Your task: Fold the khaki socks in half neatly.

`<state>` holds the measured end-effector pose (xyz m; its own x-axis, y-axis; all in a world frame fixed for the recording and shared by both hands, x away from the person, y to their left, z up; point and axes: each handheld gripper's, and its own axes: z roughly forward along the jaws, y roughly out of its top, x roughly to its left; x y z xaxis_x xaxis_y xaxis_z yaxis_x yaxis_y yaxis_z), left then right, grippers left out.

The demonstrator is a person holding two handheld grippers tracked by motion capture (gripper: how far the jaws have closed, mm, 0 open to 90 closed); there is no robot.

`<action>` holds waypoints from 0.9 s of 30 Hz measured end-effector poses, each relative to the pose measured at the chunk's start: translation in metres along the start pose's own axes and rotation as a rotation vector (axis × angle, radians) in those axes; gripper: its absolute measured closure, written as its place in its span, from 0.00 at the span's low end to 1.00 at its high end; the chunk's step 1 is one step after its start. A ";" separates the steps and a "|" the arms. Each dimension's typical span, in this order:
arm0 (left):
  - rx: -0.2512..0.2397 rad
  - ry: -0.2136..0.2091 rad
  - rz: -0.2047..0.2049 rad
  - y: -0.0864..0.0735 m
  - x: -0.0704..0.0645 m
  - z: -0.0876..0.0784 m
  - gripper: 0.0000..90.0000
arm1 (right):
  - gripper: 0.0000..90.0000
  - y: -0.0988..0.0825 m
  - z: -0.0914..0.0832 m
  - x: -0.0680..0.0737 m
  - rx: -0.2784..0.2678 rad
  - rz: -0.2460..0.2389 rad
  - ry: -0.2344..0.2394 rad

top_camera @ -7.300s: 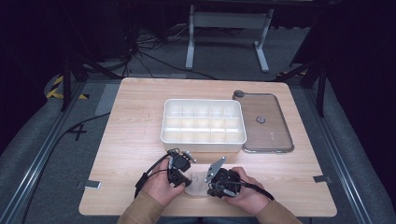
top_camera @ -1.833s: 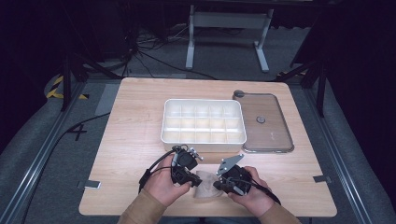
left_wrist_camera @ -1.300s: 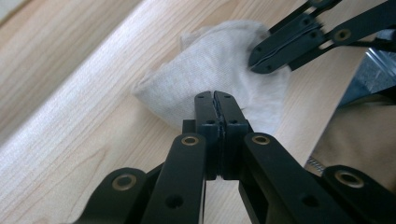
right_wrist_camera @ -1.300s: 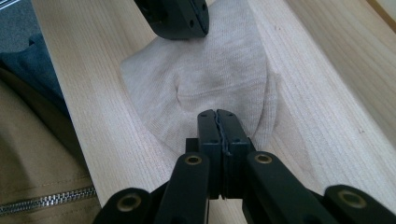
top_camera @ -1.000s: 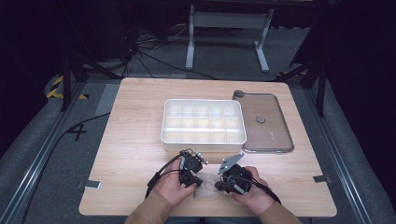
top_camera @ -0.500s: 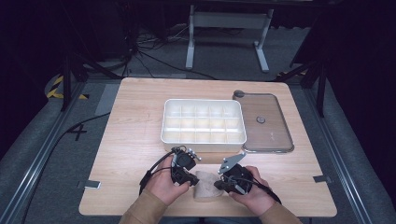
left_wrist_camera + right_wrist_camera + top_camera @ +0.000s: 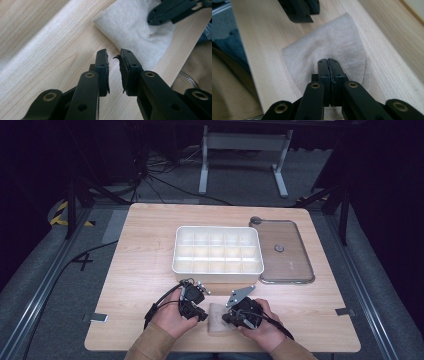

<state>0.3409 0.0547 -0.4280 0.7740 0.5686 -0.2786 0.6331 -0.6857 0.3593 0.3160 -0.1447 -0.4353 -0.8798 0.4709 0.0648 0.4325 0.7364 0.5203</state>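
A small white cloth lies on the wooden table near its front edge, between the two hands. My left gripper is just left of the cloth; its jaws have just been opening and stand a little apart with nothing between them, above bare wood beside the cloth's corner. My right gripper comes in from the right, and its jaws are shut on a puckered fold of the cloth. Each gripper also appears in the other's view: the right gripper and the left gripper.
A white tray with several empty compartments stands mid-table behind the hands. To its right lies a clear lid with a small knob. The table's front edge runs close under both forearms.
The left gripper has let go of the cloth, its jaws parting, and the left hand has drawn slightly left. More of the cloth now shows between the grippers. The right gripper stays put.
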 end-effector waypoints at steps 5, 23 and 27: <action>-0.013 -0.002 0.008 0.000 0.000 0.004 0.85 | 1.00 -0.002 0.004 -0.005 -0.001 0.015 0.013; 0.035 0.042 0.035 0.004 -0.005 0.017 1.00 | 1.00 -0.005 0.004 -0.007 -0.022 0.009 0.024; 0.030 0.029 0.041 0.006 -0.006 0.018 1.00 | 1.00 -0.005 0.004 -0.006 -0.026 0.008 0.020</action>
<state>0.3402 0.0388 -0.4407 0.7987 0.5527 -0.2379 0.6014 -0.7217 0.3427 0.3199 -0.1496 -0.4418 -0.8800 0.4671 0.0862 0.4348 0.7192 0.5419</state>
